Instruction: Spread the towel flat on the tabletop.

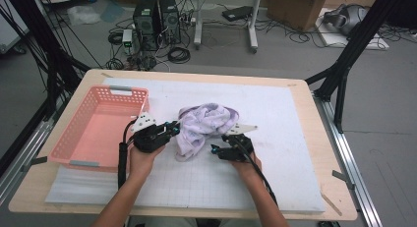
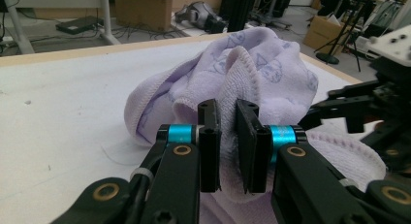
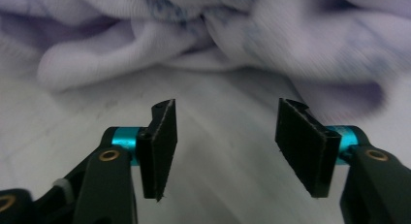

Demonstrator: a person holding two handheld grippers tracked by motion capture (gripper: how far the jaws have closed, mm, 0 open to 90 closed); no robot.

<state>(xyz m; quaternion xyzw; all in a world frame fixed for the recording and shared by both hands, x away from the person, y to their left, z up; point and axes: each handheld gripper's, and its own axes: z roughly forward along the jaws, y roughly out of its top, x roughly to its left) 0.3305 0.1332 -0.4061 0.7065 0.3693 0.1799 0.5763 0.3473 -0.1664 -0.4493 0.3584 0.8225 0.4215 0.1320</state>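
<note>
A crumpled lavender towel [image 1: 204,121] with a faint print lies in a heap on the white mat, near the table's middle. My left gripper [image 1: 176,126] reaches it from the left. In the left gripper view its jaws [image 2: 228,110] stand nearly together, pinching a raised fold of the towel [image 2: 261,64]. My right gripper [image 1: 215,149] sits low on the mat just in front of the towel's near edge. In the right gripper view it [image 3: 225,112] is open with bare mat between the pads, and the towel [image 3: 145,35] is bunched just ahead.
A pink plastic basket [image 1: 83,163] stands on the table's left side, close behind my left hand. White gridded mat [image 1: 285,158] stretches to the right and front. The right gripper [image 2: 358,107] shows at the right edge of the left gripper view.
</note>
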